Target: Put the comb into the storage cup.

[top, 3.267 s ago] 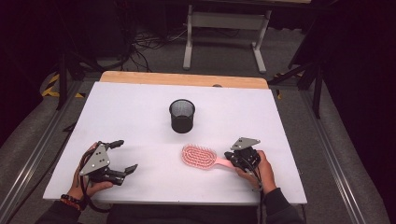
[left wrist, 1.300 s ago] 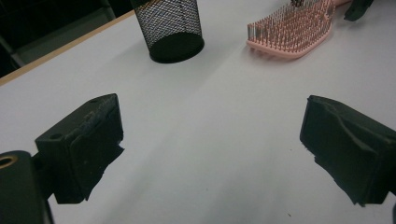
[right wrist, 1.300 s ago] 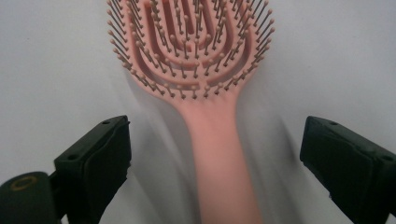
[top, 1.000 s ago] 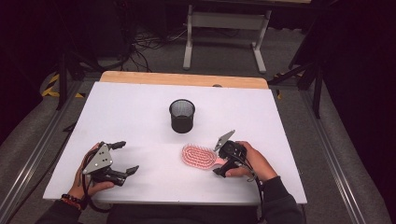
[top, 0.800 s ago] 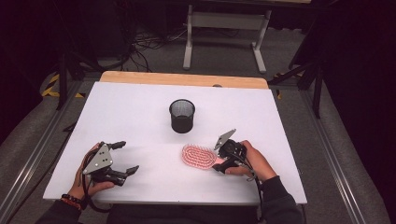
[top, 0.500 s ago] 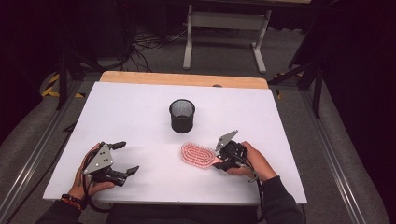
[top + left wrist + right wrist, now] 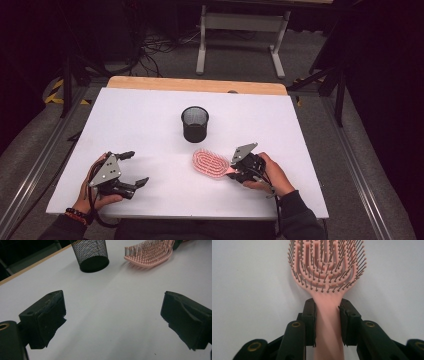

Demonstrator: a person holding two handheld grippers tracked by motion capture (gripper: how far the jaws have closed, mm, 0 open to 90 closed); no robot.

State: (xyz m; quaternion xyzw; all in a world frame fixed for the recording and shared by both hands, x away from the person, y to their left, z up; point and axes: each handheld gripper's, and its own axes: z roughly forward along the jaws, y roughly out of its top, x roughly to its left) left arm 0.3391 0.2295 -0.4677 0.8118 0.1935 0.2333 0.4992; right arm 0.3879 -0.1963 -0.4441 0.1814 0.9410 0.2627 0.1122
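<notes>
Right gripper [image 7: 327,322] has just been closing and now clamps the pink hairbrush [image 7: 325,270] by its handle; left gripper [image 7: 112,322] idles open; the grip looks close to the head, so the brush could pivot or snag the mesh cup [image 7: 195,123].

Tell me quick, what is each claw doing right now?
Left gripper: open, holding nothing.
Right gripper: jaws have just closed on the handle of the pink hairbrush.

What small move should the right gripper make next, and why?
Probably lift straight up. The right gripper has just closed its jaws on the handle of the pink hairbrush, pads against both sides, while the brush lies on the white table near the mesh cup.
</notes>
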